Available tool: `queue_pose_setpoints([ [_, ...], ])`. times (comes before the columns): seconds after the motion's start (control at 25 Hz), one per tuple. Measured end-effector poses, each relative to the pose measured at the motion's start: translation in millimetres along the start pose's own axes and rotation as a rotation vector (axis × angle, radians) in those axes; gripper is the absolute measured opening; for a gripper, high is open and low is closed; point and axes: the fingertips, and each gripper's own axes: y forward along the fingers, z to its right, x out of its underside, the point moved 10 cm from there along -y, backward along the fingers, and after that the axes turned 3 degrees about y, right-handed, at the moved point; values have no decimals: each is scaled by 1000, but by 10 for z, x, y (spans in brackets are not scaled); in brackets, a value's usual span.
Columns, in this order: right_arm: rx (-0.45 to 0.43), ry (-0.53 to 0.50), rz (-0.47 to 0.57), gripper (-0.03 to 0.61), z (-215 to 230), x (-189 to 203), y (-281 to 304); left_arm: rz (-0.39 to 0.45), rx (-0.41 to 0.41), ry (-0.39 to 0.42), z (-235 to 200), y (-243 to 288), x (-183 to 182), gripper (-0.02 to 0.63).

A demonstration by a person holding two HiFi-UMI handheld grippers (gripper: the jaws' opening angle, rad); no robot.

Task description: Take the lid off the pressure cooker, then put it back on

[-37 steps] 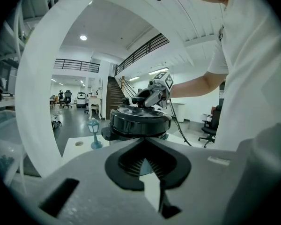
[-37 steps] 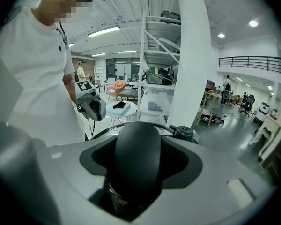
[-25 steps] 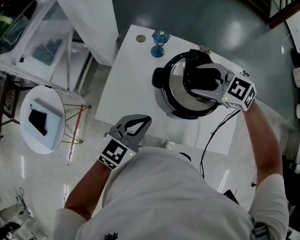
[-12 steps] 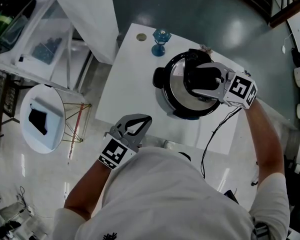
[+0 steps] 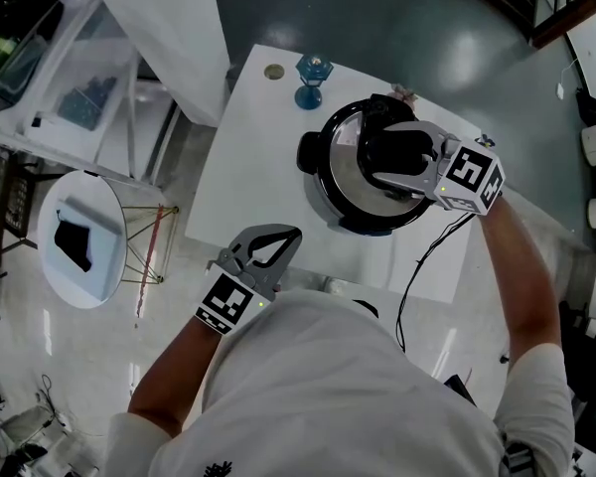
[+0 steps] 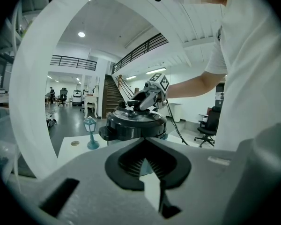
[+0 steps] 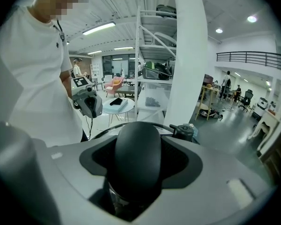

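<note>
The black pressure cooker [image 5: 343, 182] with its silvery lid stands on the white table [image 5: 243, 167], and shows ahead in the left gripper view [image 6: 136, 125]. The lid sits on the pot. My right gripper [image 5: 375, 157] reaches over it from the right, its jaws shut on the lid's black handle [image 5: 402, 152]. In the right gripper view the handle [image 7: 138, 163] fills the gap between the jaws of the right gripper [image 7: 139, 144]. My left gripper [image 5: 293, 235] hangs shut and empty at the table's near edge, apart from the cooker, its jaws [image 6: 145, 142] closed together.
A small blue lamp-shaped ornament [image 5: 313, 78] and a round disc [image 5: 274, 72] sit at the table's far edge. The cooker's black cord [image 5: 422, 266] runs off the near right side. A round white side table [image 5: 79, 237] stands left on the floor.
None beyond a slight shift of the head camera; both grippers and the cooker keep their places.
</note>
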Motion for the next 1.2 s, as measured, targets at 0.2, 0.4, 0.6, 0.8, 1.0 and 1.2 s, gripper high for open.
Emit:
queue_pose_setpoints([
  [0.2,43,36,1,291,-28,14,12,0,16,6,-8,15,31,5],
  [0.4,148,117,3,291,-73,-2,18,2,32,9,-44,-6,38,5],
  [0.6,251,209,0,291,-97,7,34,4,52,12,-77,-22,60,5],
  [0.8,303,261,0,291,-117,1,27,11,77,16,-106,-52,59,5],
  [1.0,394,324,10,291,-163,2,43,9,98,16,-153,-95,95,5],
  [1.2,517,374,18,291,-272,21,54,6,115,22,-200,-144,120,5],
])
